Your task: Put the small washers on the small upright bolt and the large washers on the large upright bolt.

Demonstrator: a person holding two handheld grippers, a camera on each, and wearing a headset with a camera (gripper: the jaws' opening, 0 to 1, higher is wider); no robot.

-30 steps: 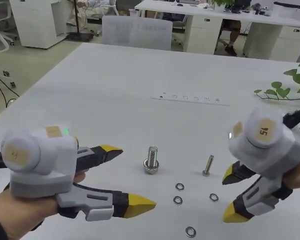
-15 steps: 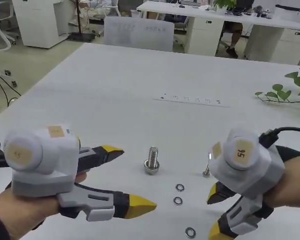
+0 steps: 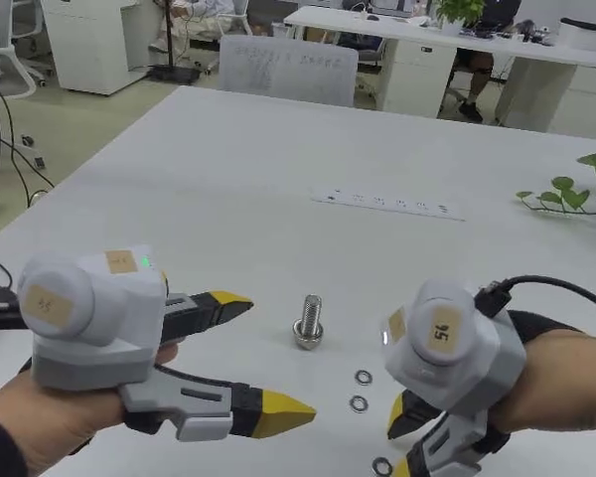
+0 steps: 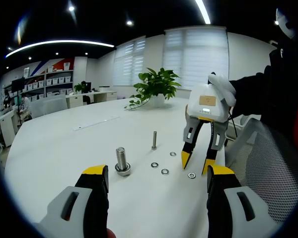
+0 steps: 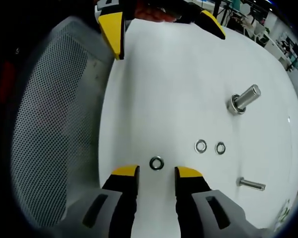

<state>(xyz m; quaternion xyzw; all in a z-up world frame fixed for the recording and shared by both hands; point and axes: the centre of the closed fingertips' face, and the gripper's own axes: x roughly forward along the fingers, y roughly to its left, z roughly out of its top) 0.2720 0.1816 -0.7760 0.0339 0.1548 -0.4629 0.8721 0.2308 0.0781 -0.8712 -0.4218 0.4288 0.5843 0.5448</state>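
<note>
- The left gripper (image 3: pixel 253 353) is held above the white table (image 3: pixel 228 179), to the left of the large bolt (image 3: pixel 309 323). Its yellow-tipped jaws are spread wide and hold nothing.
- On its round end is a tan sticker (image 3: pixel 48 305). The writing is too blurred to read. A small green light (image 3: pixel 144 263) glows on top of the housing.
- The right gripper (image 3: pixel 398 442) points down at the table near the front edge. Its jaws are parted with nothing between them.
- A tan sticker (image 3: pixel 440 333) on its round cap carries a number that looks like "95", seen at a tilt.
- In the right gripper view, one washer (image 5: pixel 156 163) lies flat just ahead of the gap between the jaw tips. Neither tip touches it.
- A pair of washers (image 5: pixel 200 146) lies side by side further on, between that washer and the large bolt.
- In the left gripper view, a fourth washer (image 4: pixel 172 153) lies near the foot of the small bolt (image 4: pixel 154 140).
- Both bolts stand upright on their heads, well apart from each other. Neither has a washer on its shaft.
- The large bolt is threaded and has a collar at its base. The small bolt is thin and plain.
- All four washers lie loose on the table, and I cannot tell their sizes apart.
- A row of flush sockets (image 3: pixel 387 204) runs across the middle of the table. Its markings are too small to read.
- A leafy plant (image 3: pixel 576 189) trails over the right edge.
</note>
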